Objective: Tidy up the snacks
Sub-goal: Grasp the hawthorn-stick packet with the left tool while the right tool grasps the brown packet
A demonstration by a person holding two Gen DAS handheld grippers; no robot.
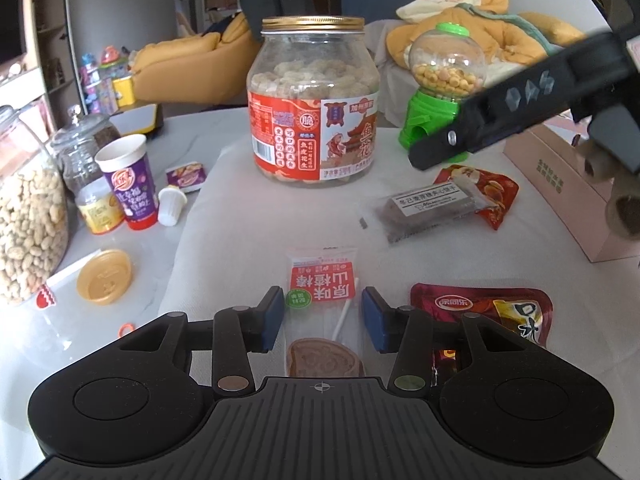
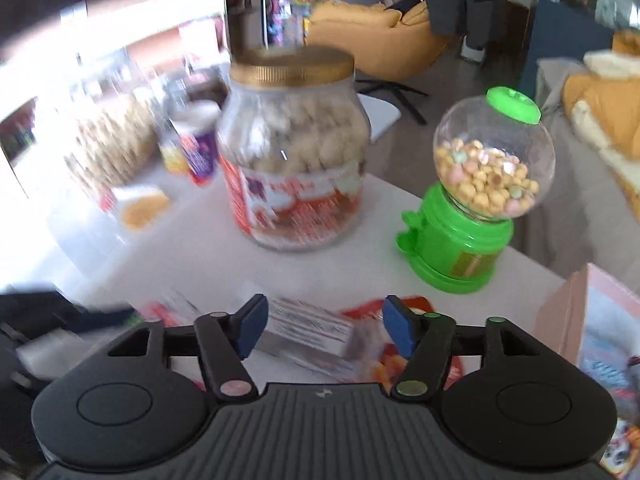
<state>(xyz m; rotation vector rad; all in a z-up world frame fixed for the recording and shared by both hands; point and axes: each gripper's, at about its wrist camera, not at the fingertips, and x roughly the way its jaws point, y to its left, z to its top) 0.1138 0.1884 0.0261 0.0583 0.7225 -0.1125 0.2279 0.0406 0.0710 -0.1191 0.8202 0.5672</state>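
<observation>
Between left gripper (image 1: pixel 323 318) pads, packet (image 1: pixel 321 280) reads 原味山楂棒

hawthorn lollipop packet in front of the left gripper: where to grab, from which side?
Grip the hawthorn lollipop packet across its narrow width at the red label, coming from above. It lies flat on the white cloth; the left gripper jaws already straddle it.

the big jar (image 1: pixel 313 100) is looking like clear shiny plastic, and its gold lid (image 1: pixel 313 23) is shining like metal. the candy machine (image 2: pixel 476 196) is showing a clear shiny ball on bright green plastic. the snack packs (image 1: pixel 480 312) are gleaming like shiny plastic wrap. the white cloth (image 1: pixel 240 216) is looking soft and dull. the box (image 1: pixel 568 196) is looking like dull card.
</observation>
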